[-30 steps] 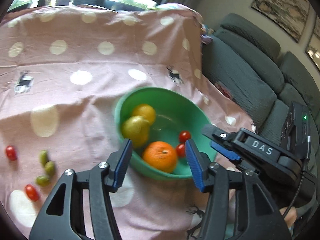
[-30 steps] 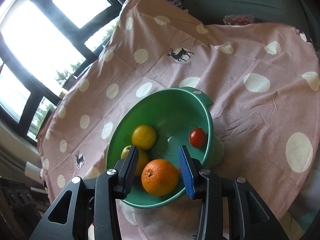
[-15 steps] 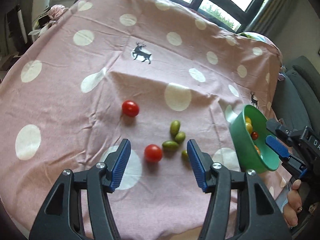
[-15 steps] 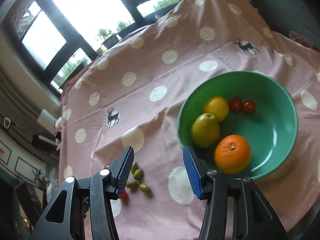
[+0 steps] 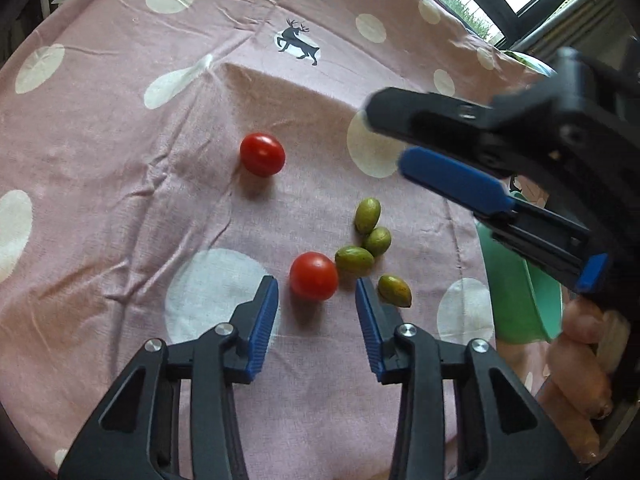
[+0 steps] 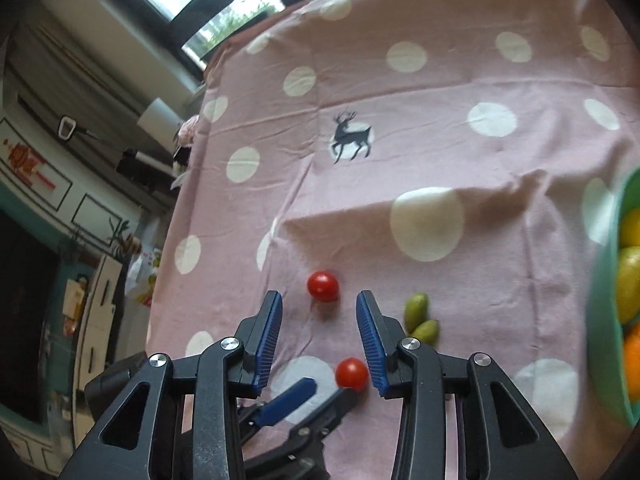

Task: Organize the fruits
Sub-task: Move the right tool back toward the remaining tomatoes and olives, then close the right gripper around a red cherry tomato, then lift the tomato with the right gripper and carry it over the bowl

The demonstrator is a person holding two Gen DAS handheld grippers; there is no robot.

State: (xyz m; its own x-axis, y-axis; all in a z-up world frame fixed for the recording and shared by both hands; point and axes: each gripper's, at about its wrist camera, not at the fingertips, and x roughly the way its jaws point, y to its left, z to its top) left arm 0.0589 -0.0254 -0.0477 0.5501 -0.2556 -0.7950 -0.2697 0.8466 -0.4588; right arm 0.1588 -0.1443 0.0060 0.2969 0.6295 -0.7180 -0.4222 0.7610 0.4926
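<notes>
Creased matt cloth [image 5: 120,168], glossy tomatoes [image 5: 262,155] — smooth plastic bowl [image 5: 516,300]

Both cams are riding on the grippers, looking fwd and steeply down along the fingers, close over the surface [image 5: 100,128]. Left cam is facing twd the window side, w/ the right gripper [image 5: 436,148] crossing its upper right. Both are sharing the near tomato [image 5: 314,276] [image 6: 351,374], far tomato [image 5: 262,154] [image 6: 323,286] and deer print [image 5: 298,42] [image 6: 350,136].
</notes>
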